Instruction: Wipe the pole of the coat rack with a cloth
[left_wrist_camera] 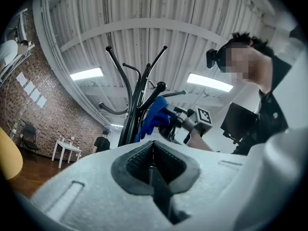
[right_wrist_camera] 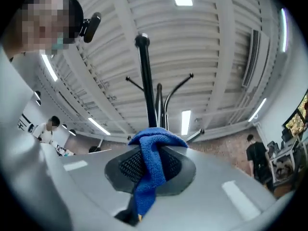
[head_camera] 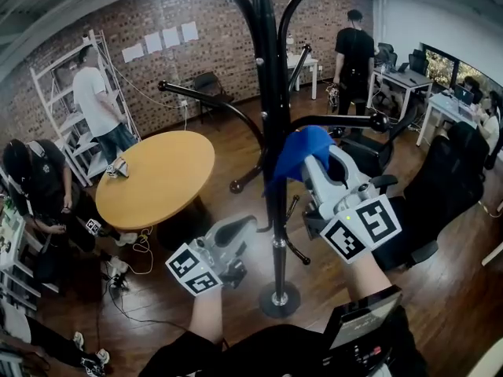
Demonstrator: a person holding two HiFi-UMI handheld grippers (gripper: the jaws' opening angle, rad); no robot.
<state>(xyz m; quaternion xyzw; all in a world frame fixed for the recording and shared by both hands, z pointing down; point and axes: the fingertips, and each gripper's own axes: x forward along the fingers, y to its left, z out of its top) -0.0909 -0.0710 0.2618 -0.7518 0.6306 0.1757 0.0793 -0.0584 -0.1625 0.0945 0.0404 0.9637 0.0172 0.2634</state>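
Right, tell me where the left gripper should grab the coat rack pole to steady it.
Probably low on the pole, its bare straight stretch, from the left: the left gripper, shut and empty, sits beside it, while the cloth in the right gripper occupies the part higher up.

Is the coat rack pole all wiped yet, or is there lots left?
Done: the blue cloth is picked up, pinched in the right tongs. In hand: the cloth sits right at the pole, partway up. Left: the wiping itself, since the pictures don't show which stretches are clean. The left tongs are shut and empty, low beside the pole.
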